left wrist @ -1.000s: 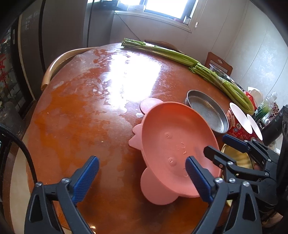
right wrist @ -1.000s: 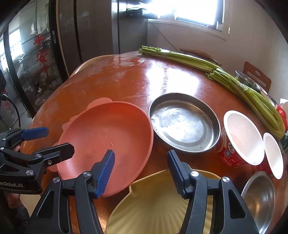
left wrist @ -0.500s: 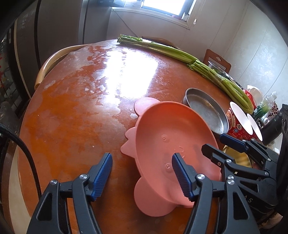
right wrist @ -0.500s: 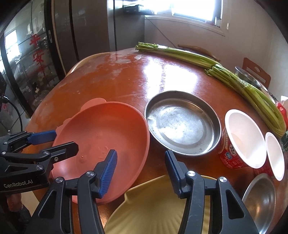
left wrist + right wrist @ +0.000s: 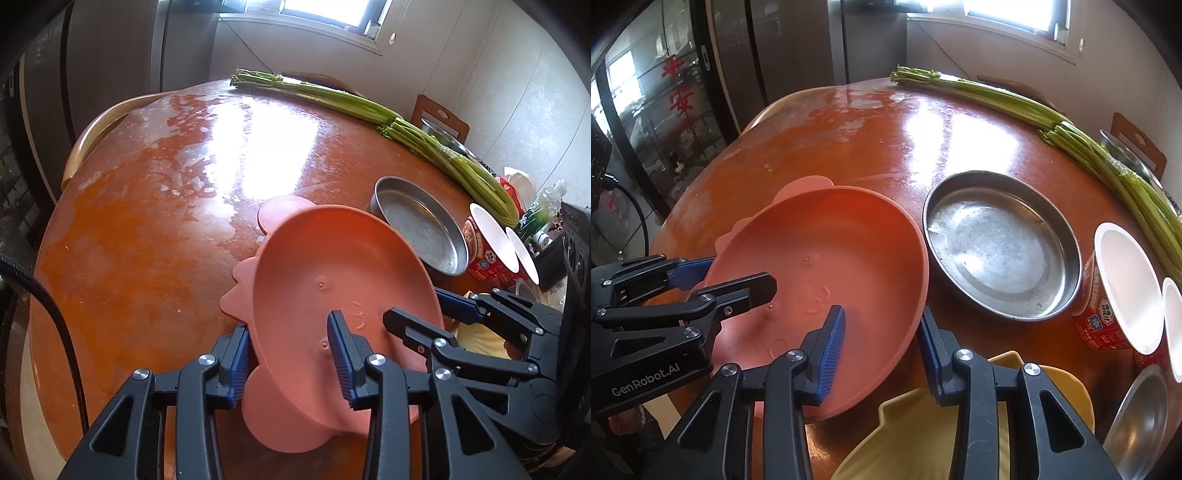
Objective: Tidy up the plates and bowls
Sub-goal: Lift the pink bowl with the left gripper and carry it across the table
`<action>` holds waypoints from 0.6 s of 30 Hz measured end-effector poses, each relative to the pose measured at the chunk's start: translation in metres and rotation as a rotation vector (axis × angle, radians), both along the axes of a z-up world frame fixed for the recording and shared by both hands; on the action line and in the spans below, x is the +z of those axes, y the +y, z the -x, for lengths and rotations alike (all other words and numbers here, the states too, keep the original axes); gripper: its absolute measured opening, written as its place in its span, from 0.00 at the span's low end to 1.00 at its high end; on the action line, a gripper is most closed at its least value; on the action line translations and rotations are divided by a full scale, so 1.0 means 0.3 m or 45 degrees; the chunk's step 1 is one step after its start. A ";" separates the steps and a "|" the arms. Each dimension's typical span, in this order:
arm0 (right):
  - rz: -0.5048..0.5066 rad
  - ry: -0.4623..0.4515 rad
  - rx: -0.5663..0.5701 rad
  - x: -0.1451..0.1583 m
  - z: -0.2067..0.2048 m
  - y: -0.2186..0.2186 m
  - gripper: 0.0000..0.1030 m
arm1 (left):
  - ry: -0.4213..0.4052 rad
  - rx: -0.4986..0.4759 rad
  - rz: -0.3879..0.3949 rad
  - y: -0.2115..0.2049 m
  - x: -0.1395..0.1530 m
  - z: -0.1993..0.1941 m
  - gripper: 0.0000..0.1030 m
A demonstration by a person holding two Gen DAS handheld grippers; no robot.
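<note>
Gripping the pink plate [image 5: 332, 280] from two sides: left gripper [image 5: 291, 354] is clamped on the plate's near rim, one blue pad inside the dish, the other outside it. Right gripper [image 5: 882, 343] is likewise clamped on the rim nearest the yellow plate [image 5: 923, 435], one pad inside, one outside. Pink plate sits tilted near the tabletop's [image 5: 147, 221] near edge, its far side higher; whether the low side touches the wood cannot be told. Steel pan [image 5: 1001, 243] stands just beside the pink plate, toward the right edge. Two red paper cups [image 5: 1123, 284] lie tipped beyond the pan. Small steel bowl [image 5: 1141, 413] sits at the near right, beside the yellow plate. Green stalks [image 5: 369, 107] lie along the far edge.
</note>
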State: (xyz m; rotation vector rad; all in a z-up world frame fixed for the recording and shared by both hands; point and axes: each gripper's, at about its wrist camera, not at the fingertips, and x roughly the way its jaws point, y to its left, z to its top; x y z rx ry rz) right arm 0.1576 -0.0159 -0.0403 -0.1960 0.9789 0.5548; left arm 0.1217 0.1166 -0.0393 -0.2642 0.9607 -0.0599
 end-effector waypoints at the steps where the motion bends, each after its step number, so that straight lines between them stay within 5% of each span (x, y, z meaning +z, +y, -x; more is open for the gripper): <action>1: -0.016 0.006 0.003 0.003 0.000 0.001 0.39 | 0.001 0.002 0.004 0.006 0.003 0.000 0.39; 18: -0.141 0.025 -0.012 0.061 -0.020 0.112 0.40 | -0.041 0.067 -0.090 0.151 0.058 -0.065 0.39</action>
